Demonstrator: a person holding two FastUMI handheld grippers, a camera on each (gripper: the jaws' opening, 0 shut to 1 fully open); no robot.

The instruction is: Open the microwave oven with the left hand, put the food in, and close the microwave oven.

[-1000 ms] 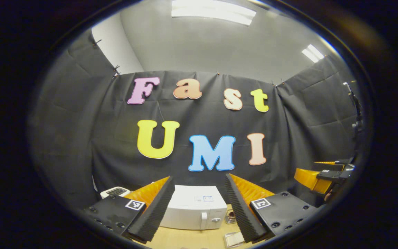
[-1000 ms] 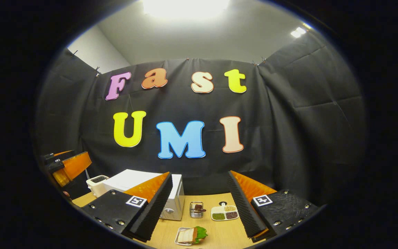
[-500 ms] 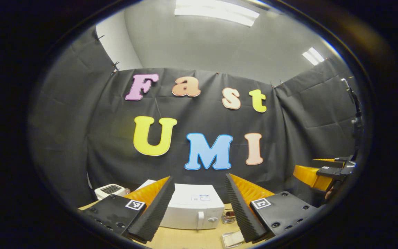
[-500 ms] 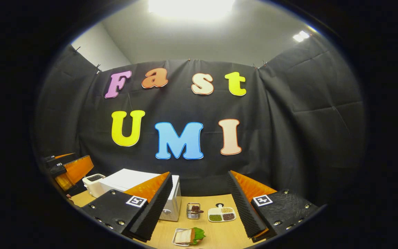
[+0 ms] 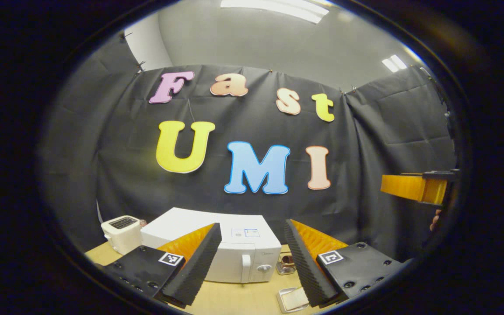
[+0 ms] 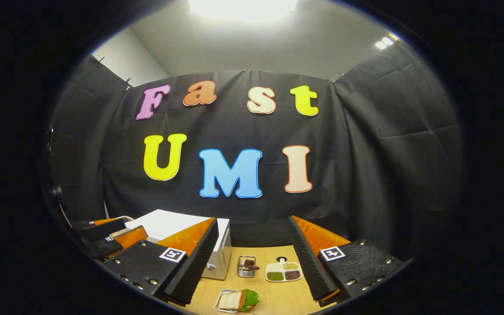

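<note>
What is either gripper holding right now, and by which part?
Nothing. The left gripper is open in front of the closed microwave, and the right gripper is open above the sandwich tray.

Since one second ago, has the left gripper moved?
Yes. In the left gripper view, the left gripper has tipped downward and advanced: the microwave looks larger, sitting higher between its fingers.

In the left gripper view, the left gripper's (image 5: 252, 262) own fingers cover both lower front corners of the microwave oven (image 5: 234, 253) and part of the small tray (image 5: 290, 299) near its right finger. In the right gripper view, the sandwich tray (image 6: 234, 301) is cut off at the bottom edge, and the microwave oven's door is hidden behind the right gripper's (image 6: 252, 262) left finger.
</note>
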